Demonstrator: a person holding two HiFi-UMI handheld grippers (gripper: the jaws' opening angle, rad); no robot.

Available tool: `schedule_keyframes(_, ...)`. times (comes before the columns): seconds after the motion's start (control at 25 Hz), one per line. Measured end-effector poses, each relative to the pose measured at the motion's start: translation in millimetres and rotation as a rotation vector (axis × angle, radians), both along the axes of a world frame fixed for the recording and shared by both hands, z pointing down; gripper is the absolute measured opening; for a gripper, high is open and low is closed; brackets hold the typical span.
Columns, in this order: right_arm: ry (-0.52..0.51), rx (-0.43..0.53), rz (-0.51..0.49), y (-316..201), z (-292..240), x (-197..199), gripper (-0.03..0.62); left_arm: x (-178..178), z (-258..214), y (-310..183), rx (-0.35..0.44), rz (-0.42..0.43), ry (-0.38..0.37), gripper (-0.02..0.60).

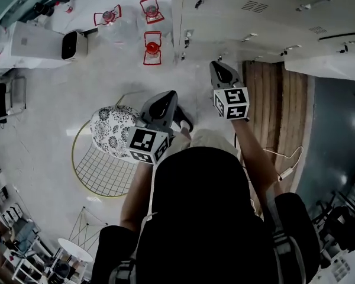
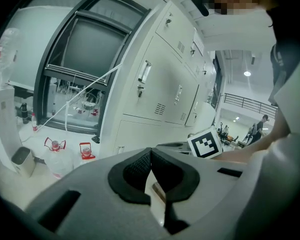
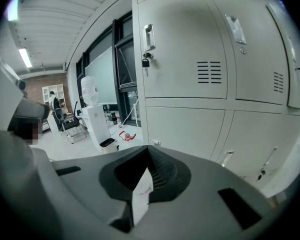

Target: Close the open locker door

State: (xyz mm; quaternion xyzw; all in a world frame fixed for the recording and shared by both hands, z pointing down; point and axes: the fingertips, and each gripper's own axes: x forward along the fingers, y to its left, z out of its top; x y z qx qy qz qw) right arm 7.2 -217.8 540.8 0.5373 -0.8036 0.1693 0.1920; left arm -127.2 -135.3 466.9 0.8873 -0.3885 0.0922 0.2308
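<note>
A bank of pale grey lockers (image 1: 236,16) stands ahead of me, its doors fitted with handles and vents. One white door panel (image 1: 325,67) juts out from the bank at the right; it is the panel (image 2: 235,29) high in the left gripper view. My right gripper (image 1: 220,67) is raised close to the lockers (image 3: 190,74), jaws together (image 3: 149,156), holding nothing. My left gripper (image 1: 165,96) hangs lower and further back, also shut and empty (image 2: 150,156), and points toward the lockers (image 2: 160,79).
A wire chair with a patterned cushion (image 1: 112,129) stands just left of my left gripper. Three water jugs with red handles (image 1: 152,47) and a white appliance (image 1: 76,45) sit on the floor by the lockers' left end. A wooden floor strip (image 1: 278,111) lies at the right.
</note>
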Motion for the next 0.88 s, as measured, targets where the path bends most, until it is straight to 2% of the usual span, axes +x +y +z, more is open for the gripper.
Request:
schedule_keyframes(0.32, -0.018, 0.031, -0.056, 61.8, -21.4, 47.1, 0.002, 51.8, 22.3, 40.2, -0.062, 0.018, -0.023, 0.017)
schedule_keyframes(0.56, -0.072, 0.045, -0.040, 121.4, -32.7, 95.1, 0.002, 116.0, 16.4, 74.8, -0.030, 0.051, 0.043, 0.017)
schedule_keyframes(0.72, -0.172, 0.087, -0.019, 160.6, -58.5, 120.1, 0.002, 156.9, 9.5, 109.4, -0.001, 0.092, 0.017, 0.017)
schedule_keyframes(0.88, -0.207, 0.152, -0.042, 201.7, -90.5, 135.8, 0.002, 189.0, -2.4, 146.3, 0.026, 0.098, 0.022, 0.017)
